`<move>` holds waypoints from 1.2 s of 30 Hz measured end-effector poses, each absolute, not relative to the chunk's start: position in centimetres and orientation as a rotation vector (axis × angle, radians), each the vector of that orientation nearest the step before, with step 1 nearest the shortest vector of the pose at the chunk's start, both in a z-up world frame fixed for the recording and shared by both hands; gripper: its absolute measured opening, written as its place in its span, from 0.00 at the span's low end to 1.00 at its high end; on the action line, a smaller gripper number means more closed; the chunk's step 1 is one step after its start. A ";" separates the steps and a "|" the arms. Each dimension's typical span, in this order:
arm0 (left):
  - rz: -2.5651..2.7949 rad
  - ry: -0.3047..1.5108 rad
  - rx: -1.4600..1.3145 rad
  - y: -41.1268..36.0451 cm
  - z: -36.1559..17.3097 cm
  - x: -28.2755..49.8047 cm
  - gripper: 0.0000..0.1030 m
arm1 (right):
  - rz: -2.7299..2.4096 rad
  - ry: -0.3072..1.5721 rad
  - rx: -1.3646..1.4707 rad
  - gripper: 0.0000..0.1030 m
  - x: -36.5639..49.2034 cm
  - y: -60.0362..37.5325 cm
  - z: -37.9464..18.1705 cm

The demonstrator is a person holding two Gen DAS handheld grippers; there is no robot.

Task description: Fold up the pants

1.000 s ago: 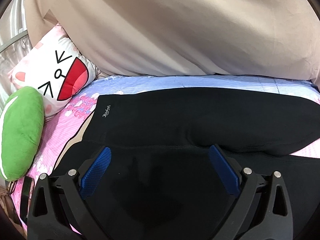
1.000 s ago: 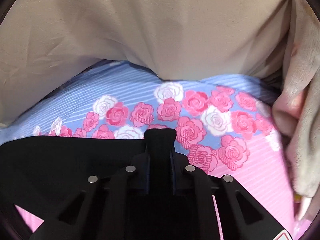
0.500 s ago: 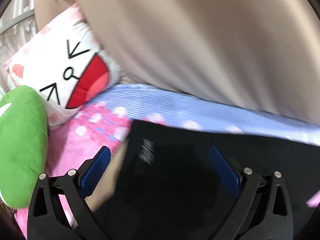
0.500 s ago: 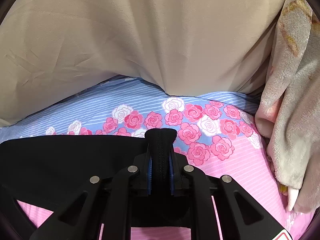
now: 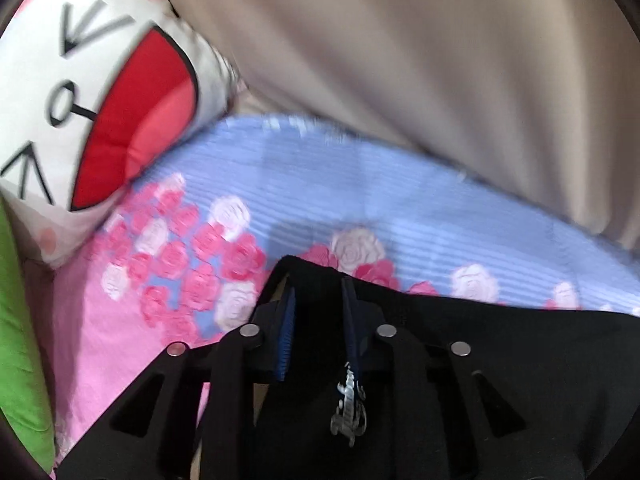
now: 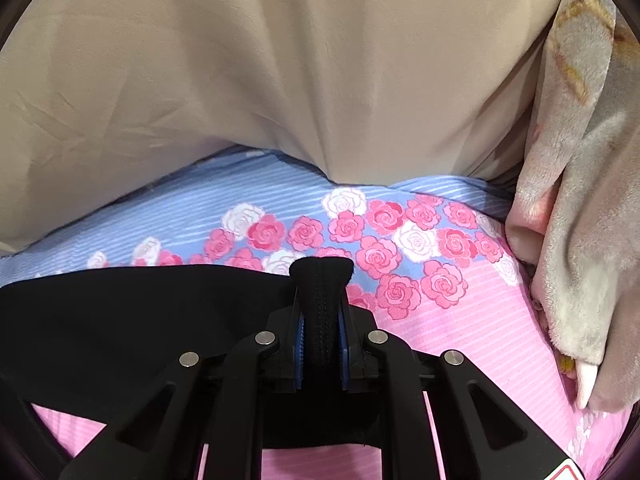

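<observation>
Left wrist view: left hand-held gripper (image 5: pixel 318 300) is clamped on the black pants' (image 5: pixel 500 360) corner, over the rose-print bed sheet (image 5: pixel 360 184); a cartoon pillow (image 5: pixel 92 92) lies ahead-left, beige bedding (image 5: pixel 420 52) beyond. Right hand-held gripper (image 6: pixel 322 280) pinches a bunched pants edge, fleece blanket (image 6: pixel 580 208) to its right.

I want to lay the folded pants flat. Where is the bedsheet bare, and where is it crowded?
Bare: the blue striped bedsheet between the black pants and the beige blanket, and the pink strip beside the fleece blanket. Crowded: the corner with the cartoon-face pillow and green cushion.
</observation>
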State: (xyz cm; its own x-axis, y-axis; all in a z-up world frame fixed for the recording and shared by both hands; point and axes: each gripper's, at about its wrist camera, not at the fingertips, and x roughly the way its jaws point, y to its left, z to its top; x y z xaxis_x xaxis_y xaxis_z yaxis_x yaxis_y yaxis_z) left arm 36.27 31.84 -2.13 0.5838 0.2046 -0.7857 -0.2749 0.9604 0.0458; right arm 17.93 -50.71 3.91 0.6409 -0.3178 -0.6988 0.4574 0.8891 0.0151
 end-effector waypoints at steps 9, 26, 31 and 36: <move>0.149 0.674 0.004 29.0 9.2 18.9 0.11 | -0.358 0.624 0.161 0.11 10.0 -47.4 8.9; 0.218 0.807 -0.226 31.5 1.9 2.8 0.89 | -0.392 0.698 0.103 0.26 -7.3 -45.9 2.8; 0.203 0.904 -0.369 30.8 -0.5 6.0 0.90 | -0.432 0.640 0.127 0.40 -9.8 -45.4 4.2; 0.249 0.988 -0.432 31.7 -3.2 8.3 0.12 | -0.446 0.608 0.214 0.46 -13.4 -45.4 4.8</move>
State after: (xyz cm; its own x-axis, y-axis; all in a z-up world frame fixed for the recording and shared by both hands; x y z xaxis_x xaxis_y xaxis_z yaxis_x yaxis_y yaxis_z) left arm 8.27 31.69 -3.24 0.5320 0.0088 -0.8467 -0.3936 0.8879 -0.2381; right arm -13.37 -45.45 4.78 0.7297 -0.3401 -0.5931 0.4635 0.8838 0.0635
